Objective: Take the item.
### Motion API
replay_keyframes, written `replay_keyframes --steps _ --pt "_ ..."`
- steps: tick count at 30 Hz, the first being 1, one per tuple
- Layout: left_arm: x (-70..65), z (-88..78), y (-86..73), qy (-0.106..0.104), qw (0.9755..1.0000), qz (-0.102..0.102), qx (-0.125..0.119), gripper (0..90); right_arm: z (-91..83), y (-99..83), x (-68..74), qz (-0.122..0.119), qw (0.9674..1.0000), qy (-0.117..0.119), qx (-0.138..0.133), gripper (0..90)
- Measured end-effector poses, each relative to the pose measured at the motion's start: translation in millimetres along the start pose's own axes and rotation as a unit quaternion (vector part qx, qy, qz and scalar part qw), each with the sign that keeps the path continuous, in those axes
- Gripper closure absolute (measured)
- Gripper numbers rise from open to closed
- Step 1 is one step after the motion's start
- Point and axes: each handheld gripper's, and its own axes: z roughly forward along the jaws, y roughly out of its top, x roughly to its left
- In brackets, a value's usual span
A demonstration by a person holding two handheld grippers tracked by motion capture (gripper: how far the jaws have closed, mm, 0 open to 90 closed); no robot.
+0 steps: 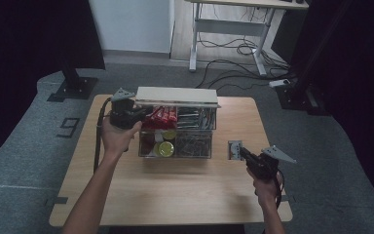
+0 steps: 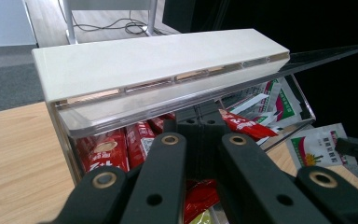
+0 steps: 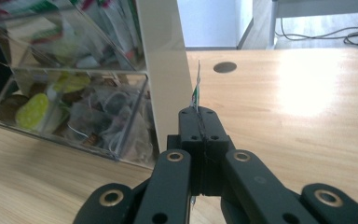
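On the wooden tabletop [image 1: 175, 190] stands a clear plastic organiser box [image 1: 177, 130] with several compartments and a white lid [image 1: 177, 96] hinged up along its far side. The left tongs [image 1: 135, 115] sit at the box's left end, held in the person's left hand [image 1: 117, 136]. In the left gripper view these tongs [image 2: 199, 125] are fully closed, their tips just under the raised clear edge of the lid and above the red sachets [image 2: 121, 149] packed in the far left compartment. Whether the tips pinch anything there cannot be told, since the black links hide the contact.

The right tongs [image 1: 242, 152] are to the right of the box, near the tabletop's right side, held in the right hand [image 1: 265, 187]. They are closed on a small flat sachet [image 1: 234, 149] with green and white print. In the right gripper view the sachet [image 3: 196, 88] stands on edge, sticking up thinly from between the closed tips [image 3: 199, 114], just beside the box's white end wall [image 3: 165, 70]. In the left gripper view the same sachet [image 2: 319, 147] shows its printed face to the right of the box, low over the wood.

The near compartments hold round yellow-green capsules [image 1: 165, 148] at the left and tea bags [image 3: 112, 116] with strings at the right. Further green and white packets [image 2: 275, 98] fill the far right compartment.
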Motion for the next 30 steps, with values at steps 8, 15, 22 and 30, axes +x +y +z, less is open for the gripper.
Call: replay_keyframes --steps 8,15,22,30 --pt "0.5 0.3 -0.5 0.001 1.0000 0.000 0.001 90.0 10.9 -18.2 -11.1 0.010 0.9996 -0.017 0.021 89.6" --pt "1.1 -0.3 -1.0 0.000 1.0000 -0.001 0.001 90.0 19.0 -31.9 -20.3 0.015 0.9983 -0.031 0.048 89.6" --pt "0.9 0.2 -1.7 0.000 1.0000 -0.002 -0.001 90.0 23.1 -42.0 -28.3 0.021 0.9971 -0.037 0.064 89.6" --pt "0.2 0.6 -1.8 0.000 1.0000 -0.002 -0.001 90.0 25.3 -48.7 -38.2 0.026 0.9957 -0.056 0.069 89.5"
